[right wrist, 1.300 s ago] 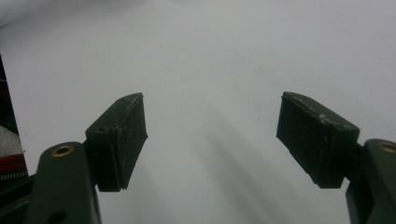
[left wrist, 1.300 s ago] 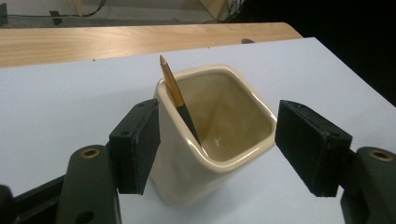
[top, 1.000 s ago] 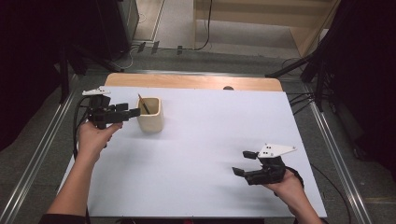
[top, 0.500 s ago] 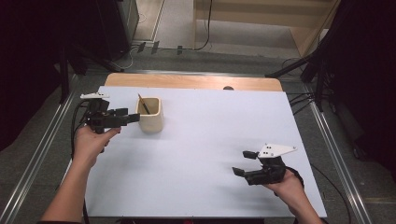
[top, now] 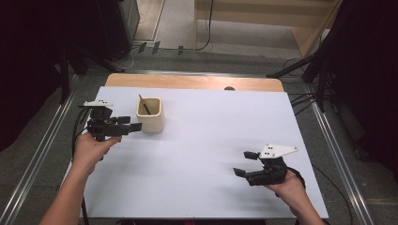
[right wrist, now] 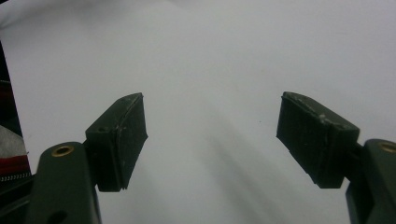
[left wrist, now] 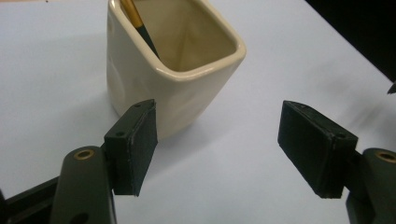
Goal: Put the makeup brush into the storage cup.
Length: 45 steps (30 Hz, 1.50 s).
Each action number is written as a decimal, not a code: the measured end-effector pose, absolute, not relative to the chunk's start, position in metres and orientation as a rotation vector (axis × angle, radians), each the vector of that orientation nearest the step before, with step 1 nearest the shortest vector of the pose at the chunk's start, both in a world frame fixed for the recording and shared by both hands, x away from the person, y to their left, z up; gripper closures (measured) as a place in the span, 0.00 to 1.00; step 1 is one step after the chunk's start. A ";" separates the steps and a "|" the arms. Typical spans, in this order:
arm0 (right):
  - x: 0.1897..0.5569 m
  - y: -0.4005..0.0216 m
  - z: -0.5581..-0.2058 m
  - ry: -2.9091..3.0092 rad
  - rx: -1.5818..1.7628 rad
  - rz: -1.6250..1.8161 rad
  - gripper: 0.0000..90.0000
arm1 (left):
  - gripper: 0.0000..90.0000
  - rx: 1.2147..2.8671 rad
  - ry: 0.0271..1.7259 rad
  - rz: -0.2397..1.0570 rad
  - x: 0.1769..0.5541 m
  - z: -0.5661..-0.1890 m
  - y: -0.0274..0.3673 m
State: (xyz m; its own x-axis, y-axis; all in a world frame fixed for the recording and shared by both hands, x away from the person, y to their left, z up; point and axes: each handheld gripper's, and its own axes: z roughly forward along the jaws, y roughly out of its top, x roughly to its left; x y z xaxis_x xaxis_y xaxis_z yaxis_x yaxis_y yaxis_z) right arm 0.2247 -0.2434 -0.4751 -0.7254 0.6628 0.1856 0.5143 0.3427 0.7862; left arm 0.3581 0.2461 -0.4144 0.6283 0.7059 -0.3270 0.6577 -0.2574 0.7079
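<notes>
White tabletop point(top: 206, 154), a cream cup point(top: 150, 115) near its far left corner.
Left gripper point(top: 133, 126) gapes just beside the cup; right gripper point(top: 244, 164) hangs wide, empty, near the front right corner.

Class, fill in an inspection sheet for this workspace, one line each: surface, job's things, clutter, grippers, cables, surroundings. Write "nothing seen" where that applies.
Surface: white sheet covering a wooden table, whose bare far edge shows.
Job's things: cream ceramic cup, upright at far left, with a pencil leaning inside.
Clutter: nothing seen.
Grippers: left gripper open, jaws pointing at the cup, not touching it; right gripper open, over bare sheet at near right.
Cables: black cable trailing from the left gripper; more cables on the floor at right.
Surroundings: metal rails both sides, dark equipment behind, wooden furniture far back.
</notes>
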 end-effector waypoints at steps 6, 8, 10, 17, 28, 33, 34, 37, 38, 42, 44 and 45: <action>0.225 -0.244 -0.476 2.430 1.088 1.332 0.28 | 0.32 2.011 1.044 0.050 0.352 -0.417 0.240; 0.225 -0.244 -0.476 2.429 1.086 1.335 0.28 | 0.32 2.009 1.038 0.039 0.350 -0.418 0.240; 0.225 -0.244 -0.475 2.427 1.098 1.343 0.28 | 0.32 2.000 1.034 0.014 0.348 -0.418 0.240; 0.225 -0.244 -0.476 2.426 1.097 1.341 0.28 | 0.32 2.032 0.997 0.010 0.339 -0.419 0.236; 0.226 -0.244 -0.476 2.428 1.106 1.346 0.28 | 0.29 2.088 0.952 0.009 0.330 -0.424 0.229; 0.226 -0.243 -0.476 2.429 1.097 1.350 0.28 | 0.27 2.102 0.926 0.024 0.327 -0.427 0.228; 0.226 -0.244 -0.476 2.428 1.099 1.350 0.28 | 0.26 2.105 0.923 0.031 0.326 -0.427 0.228; 0.227 -0.244 -0.476 2.422 1.105 1.357 0.28 | 0.25 2.121 0.908 0.036 0.323 -0.429 0.227; 0.227 -0.245 -0.476 2.423 1.105 1.355 0.28 | 0.25 2.125 0.902 0.039 0.322 -0.429 0.227; 0.227 -0.245 -0.476 2.419 1.111 1.359 0.28 | 0.25 2.131 0.890 0.044 0.319 -0.430 0.225; 0.227 -0.245 -0.476 2.419 1.110 1.359 0.28 | 0.25 2.138 0.880 0.047 0.317 -0.431 0.225; 0.227 -0.245 -0.476 2.418 1.111 1.358 0.28 | 0.25 2.139 0.880 0.047 0.317 -0.431 0.224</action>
State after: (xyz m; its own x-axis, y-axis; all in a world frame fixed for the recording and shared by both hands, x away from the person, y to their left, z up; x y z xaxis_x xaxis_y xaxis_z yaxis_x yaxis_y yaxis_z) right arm 0.2267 -0.2451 -0.4762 -0.7132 0.6682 0.2117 0.5287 0.3145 0.7884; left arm 0.3165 0.2245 -0.4310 0.7567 0.6045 -0.2489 0.5746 -0.4335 0.6942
